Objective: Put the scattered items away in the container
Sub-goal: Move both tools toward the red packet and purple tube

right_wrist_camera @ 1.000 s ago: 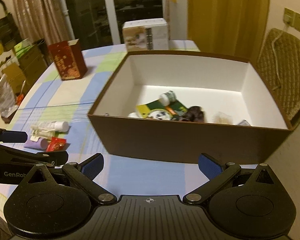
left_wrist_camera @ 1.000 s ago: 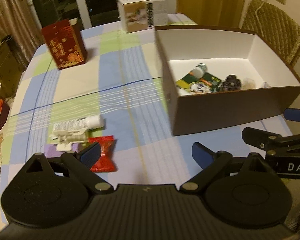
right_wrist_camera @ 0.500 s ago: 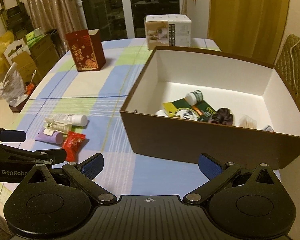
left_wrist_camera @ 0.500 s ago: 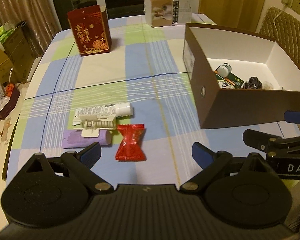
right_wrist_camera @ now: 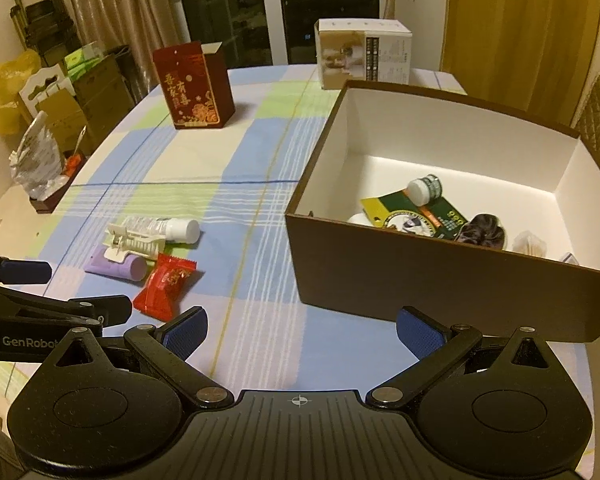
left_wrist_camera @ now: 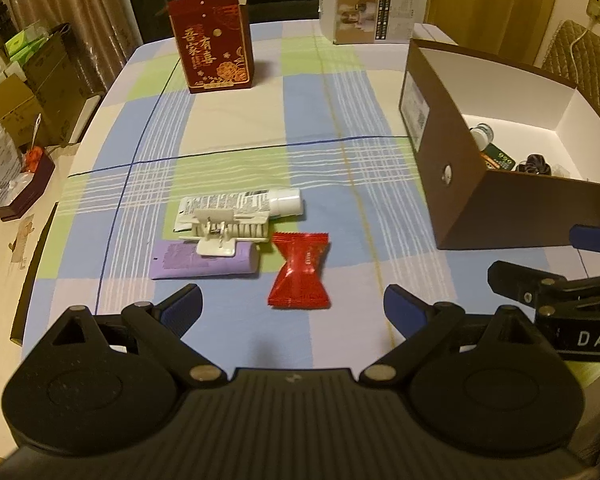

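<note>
Both grippers hang over the near edge of the table, jaws spread wide and empty: the left gripper (left_wrist_camera: pixel 292 308) faces the loose items, the right gripper (right_wrist_camera: pixel 302 330) faces the brown box (right_wrist_camera: pixel 440 276).

Just beyond the left gripper's blue fingertips (left_wrist_camera: pixel 184 306) lies a red candy wrapper (left_wrist_camera: pixel 300 270) on the checked tablecloth (left_wrist_camera: pixel 236 124). Touching its far left side is a small cluster: a purple tube (left_wrist_camera: pixel 204 260), a white hair clip (left_wrist_camera: pixel 224 232) resting partly on it, and a white tube (left_wrist_camera: pixel 240 206) with its cap pointing right. All of this sits towards the near left of the table, well apart from the box.

Along the right edge stands the box, open-topped, white inside, holding a small bottle (right_wrist_camera: pixel 424 190), a green packet (right_wrist_camera: pixel 416 214) and a dark scrunchie (right_wrist_camera: pixel 482 232).

Farther back stand a red gift box (left_wrist_camera: pixel 214 42) and, at the far edge, a white carton (left_wrist_camera: pixel 366 10).
</note>
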The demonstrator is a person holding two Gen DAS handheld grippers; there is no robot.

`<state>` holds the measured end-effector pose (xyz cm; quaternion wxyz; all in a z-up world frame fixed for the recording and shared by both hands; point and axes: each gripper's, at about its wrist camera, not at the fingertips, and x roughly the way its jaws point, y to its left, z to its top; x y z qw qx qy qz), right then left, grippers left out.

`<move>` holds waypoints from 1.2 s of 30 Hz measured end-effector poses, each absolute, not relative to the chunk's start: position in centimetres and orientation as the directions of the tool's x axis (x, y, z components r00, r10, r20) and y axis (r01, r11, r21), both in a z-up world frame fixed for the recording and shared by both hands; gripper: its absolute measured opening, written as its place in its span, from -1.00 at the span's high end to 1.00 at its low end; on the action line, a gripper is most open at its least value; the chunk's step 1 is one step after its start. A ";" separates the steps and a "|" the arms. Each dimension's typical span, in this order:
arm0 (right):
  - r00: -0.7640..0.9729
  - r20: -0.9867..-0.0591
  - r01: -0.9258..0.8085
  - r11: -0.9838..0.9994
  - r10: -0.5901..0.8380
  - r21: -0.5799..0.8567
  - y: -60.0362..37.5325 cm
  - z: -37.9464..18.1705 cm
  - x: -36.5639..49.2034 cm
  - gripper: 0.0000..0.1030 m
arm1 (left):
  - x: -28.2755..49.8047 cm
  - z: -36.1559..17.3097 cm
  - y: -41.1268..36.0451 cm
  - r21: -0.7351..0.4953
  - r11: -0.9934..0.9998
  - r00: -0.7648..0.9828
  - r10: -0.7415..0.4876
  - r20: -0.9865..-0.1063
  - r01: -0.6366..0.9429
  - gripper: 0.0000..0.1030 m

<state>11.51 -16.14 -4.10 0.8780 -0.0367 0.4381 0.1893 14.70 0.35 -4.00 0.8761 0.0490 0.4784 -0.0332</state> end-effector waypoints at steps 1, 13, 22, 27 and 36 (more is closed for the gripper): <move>0.543 -0.783 -0.368 0.924 0.304 0.103 -16.0 -4.2 11.5 -1.00 | 14.7 -4.1 0.5 0.055 0.993 0.538 -0.009 -0.843 0.103 -0.86; 0.506 -0.796 -0.401 0.907 0.334 0.126 -14.2 -5.9 12.4 -1.00 | 15.4 -5.5 4.5 0.068 0.997 0.513 0.042 -0.857 0.031 -0.86; 0.463 -0.808 -0.406 0.898 0.364 0.172 -12.2 -7.3 13.0 -1.00 | 15.8 -6.8 7.3 0.078 0.997 0.486 0.073 -0.871 -0.010 -0.85; 0.448 -0.809 -0.460 0.874 0.380 0.156 -9.7 -8.0 12.9 -1.00 | 16.0 -7.4 8.6 0.080 0.997 0.483 0.081 -0.872 -0.023 -0.84; 0.416 -0.803 -0.527 0.833 0.427 0.170 -5.3 -9.8 13.7 -0.69 | 17.3 -7.7 10.2 0.091 0.996 0.507 0.075 -0.858 0.006 -0.75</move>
